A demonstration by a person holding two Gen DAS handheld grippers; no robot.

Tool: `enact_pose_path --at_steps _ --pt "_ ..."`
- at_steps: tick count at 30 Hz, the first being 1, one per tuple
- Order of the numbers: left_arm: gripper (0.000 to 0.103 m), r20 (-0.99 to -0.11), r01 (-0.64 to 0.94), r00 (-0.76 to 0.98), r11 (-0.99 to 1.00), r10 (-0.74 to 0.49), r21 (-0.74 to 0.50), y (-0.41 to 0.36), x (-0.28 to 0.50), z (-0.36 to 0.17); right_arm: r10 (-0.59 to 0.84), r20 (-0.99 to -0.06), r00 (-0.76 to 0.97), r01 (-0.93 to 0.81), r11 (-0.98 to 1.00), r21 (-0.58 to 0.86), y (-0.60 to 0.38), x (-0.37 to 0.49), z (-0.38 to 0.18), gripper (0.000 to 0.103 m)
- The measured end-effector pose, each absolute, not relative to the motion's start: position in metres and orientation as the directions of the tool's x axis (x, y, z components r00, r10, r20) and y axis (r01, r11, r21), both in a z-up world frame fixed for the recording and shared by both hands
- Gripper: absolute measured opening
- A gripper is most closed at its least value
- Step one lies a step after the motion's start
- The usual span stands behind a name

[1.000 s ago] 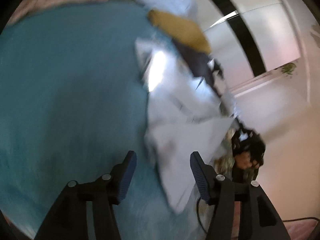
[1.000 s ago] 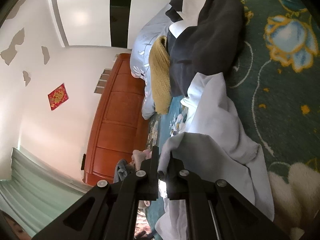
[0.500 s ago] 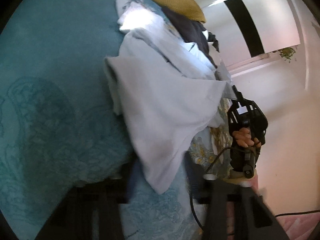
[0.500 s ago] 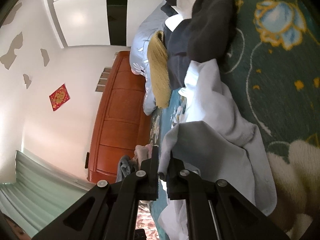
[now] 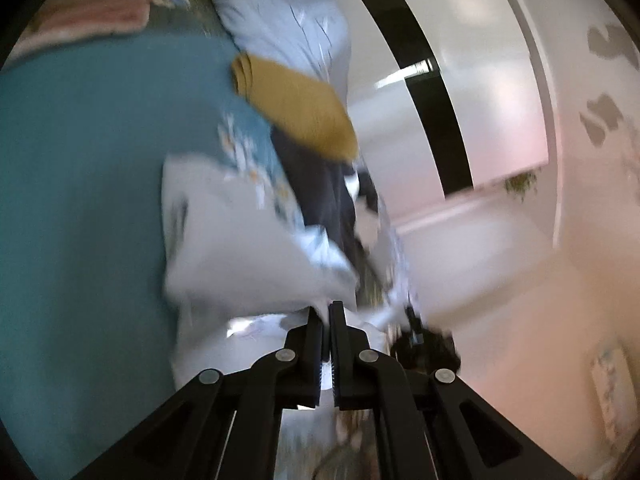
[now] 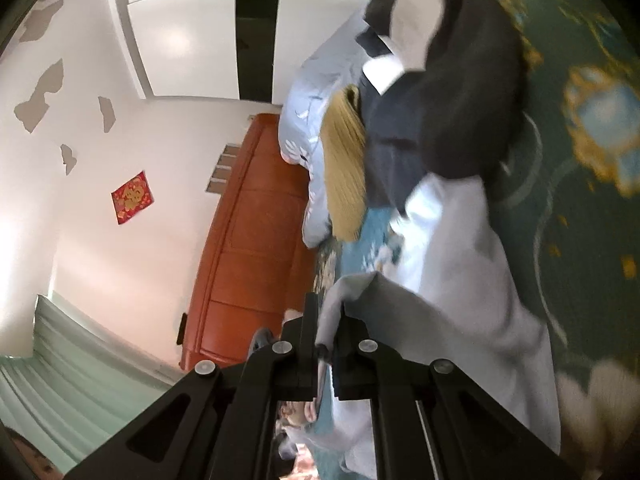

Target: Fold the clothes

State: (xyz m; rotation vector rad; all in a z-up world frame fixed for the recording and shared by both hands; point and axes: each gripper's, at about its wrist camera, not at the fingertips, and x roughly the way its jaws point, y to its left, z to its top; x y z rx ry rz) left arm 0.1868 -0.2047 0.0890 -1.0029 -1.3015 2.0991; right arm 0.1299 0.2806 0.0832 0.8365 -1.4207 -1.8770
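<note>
Pale grey garment [image 6: 452, 280] lies rumpled on the teal bedspread [image 5: 80, 160], one edge lifted. Left hand-held gripper [image 5: 326, 312]: jaws have just closed, now clamped on an edge of the garment. Right hand-held gripper [image 6: 326, 312]: jaws pinched on another fold of it. Mustard cloth [image 5: 296, 108] and dark clothing [image 6: 460, 120] piled at 12 o'clock from the garment. Orange-brown headboard [image 6: 248, 248] at 9 o'clock in right wrist view.

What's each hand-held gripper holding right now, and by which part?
Both are shut on the same pale grey garment: the right hand-held gripper pinches a bunched edge; the left hand-held gripper pinches another edge, blurred.
</note>
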Motion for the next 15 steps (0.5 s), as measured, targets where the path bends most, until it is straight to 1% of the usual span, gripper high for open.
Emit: enact_pose_path --at_steps 4,6,10,12,13,15 --pt "0.004 -0.393 0.106 -0.643 -0.432 0.657 -0.896 -0.216 0.128 0.069 -0.778 -0.151 -0.61 0.082 -0.252 0.964 0.277 0.097 0.091 0.005" --pt "0.004 -0.423 0.155 -0.627 -0.427 0.654 -0.891 -0.218 0.108 0.055 -0.769 -0.203 -0.606 0.044 -0.288 0.957 0.273 0.081 0.089 0.005" --pt "0.003 -0.455 0.234 -0.595 -0.398 0.663 -0.887 -0.218 0.083 0.029 -0.724 -0.363 -0.586 -0.022 -0.434 0.901 0.258 0.057 0.084 0.005" --pt "0.009 -0.446 0.233 -0.579 -0.386 0.683 -0.893 -0.217 0.081 0.023 -0.715 -0.389 -0.58 -0.035 -0.455 0.89 0.255 0.053 0.08 0.005" --pt "0.013 -0.443 0.224 -0.572 -0.388 0.69 -0.894 -0.215 0.082 0.025 -0.711 -0.401 -0.578 -0.042 -0.464 0.885 0.255 0.051 0.078 0.008" --pt "0.056 -0.435 0.205 -0.57 -0.392 0.697 -0.897 -0.214 0.086 0.03 -0.707 -0.411 -0.576 -0.05 -0.471 0.881 0.255 0.05 0.077 0.008"
